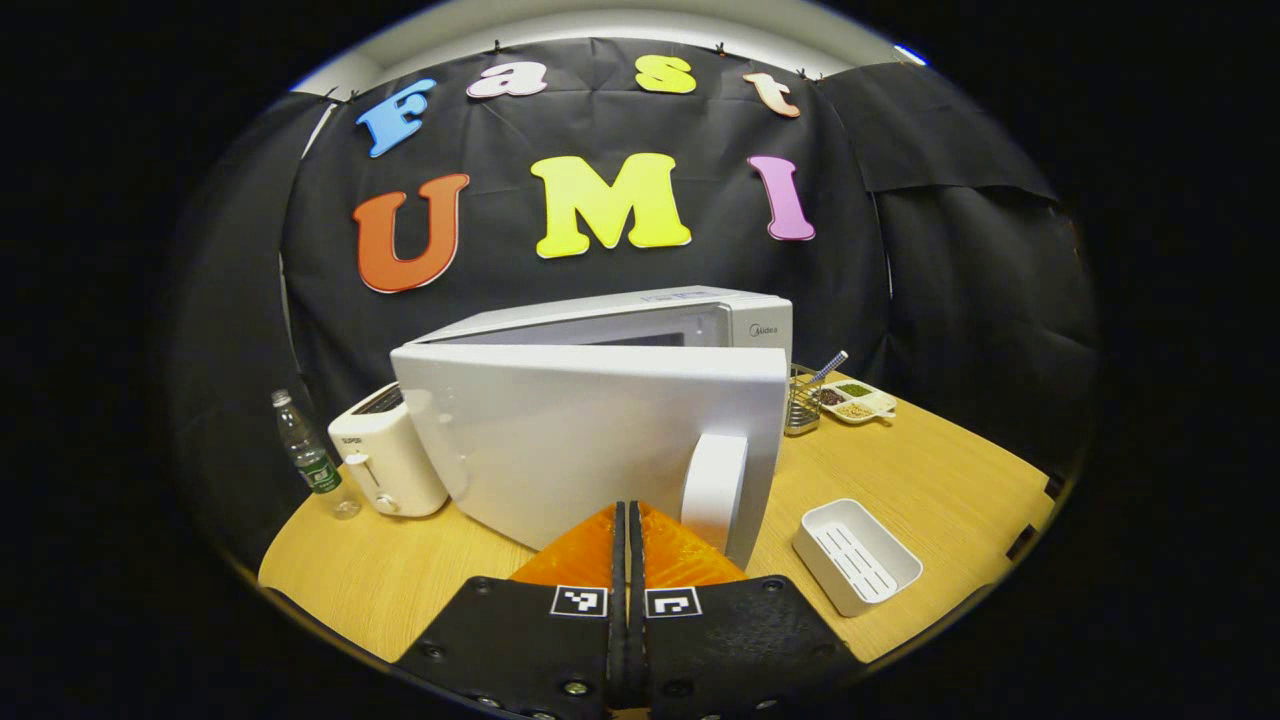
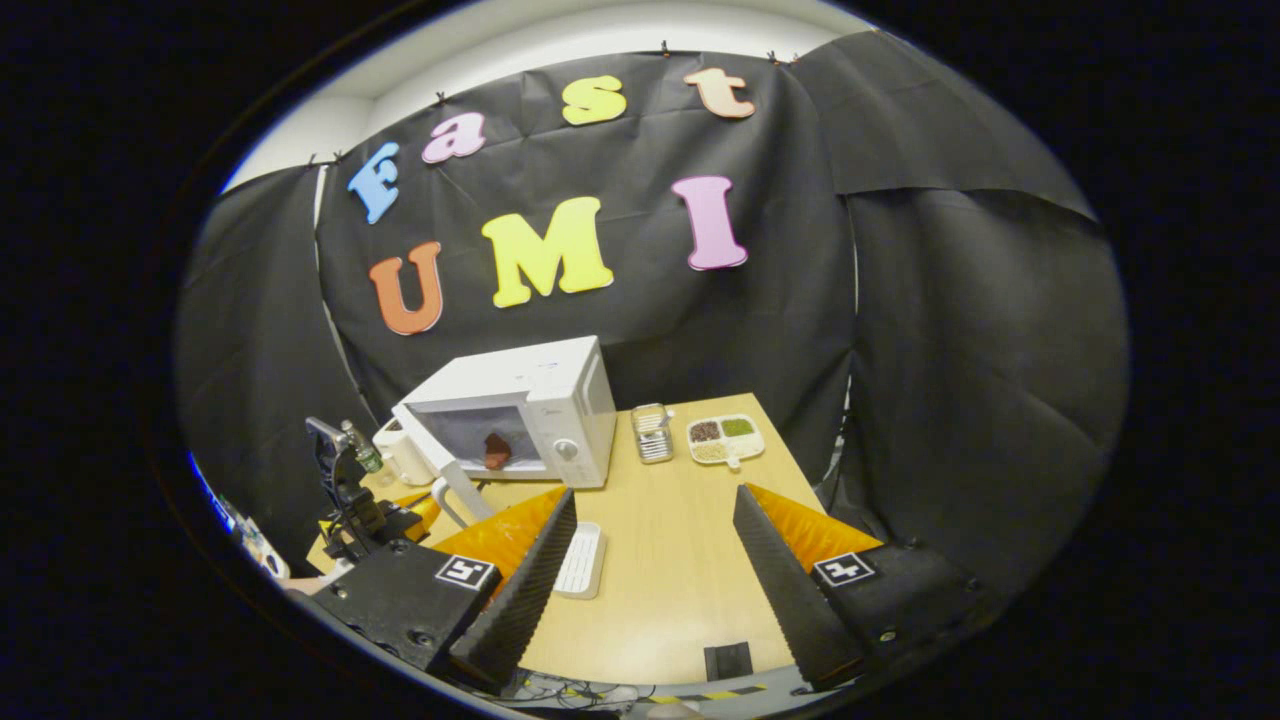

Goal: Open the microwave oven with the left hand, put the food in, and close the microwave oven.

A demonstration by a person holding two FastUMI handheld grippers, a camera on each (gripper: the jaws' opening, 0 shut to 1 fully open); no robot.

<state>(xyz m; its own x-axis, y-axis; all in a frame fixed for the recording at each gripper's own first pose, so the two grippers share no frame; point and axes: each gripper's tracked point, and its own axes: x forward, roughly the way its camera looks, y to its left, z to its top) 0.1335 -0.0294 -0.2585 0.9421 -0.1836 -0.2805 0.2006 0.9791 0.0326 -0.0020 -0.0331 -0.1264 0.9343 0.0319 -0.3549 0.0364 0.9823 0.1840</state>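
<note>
On the wooden table (image 1: 930, 470) stands a white microwave oven (image 2: 545, 395) with its door (image 1: 590, 445) swung partly open; in the right gripper view a reddish-brown piece of food (image 2: 496, 450) lies inside the cavity. In the left gripper view the left gripper (image 1: 630, 510) sits just in front of the door's outer face, its jaws pressed together with nothing between them, just beside the white door handle (image 1: 715, 490), which stands to their right; whether the tips touch the door cannot be told. The right gripper (image 2: 652, 505) hangs back over the table's near part, well apart from the oven, its jaws spread wide and holding nothing. A white toaster (image 1: 385, 462) and a clear plastic bottle (image 1: 310, 460) stand left of the microwave oven. On the other side are a wire utensil holder (image 1: 803, 400) and a divided dish of grains (image 1: 858, 400), and nearer, an empty white soap dish (image 1: 855, 555).
</note>
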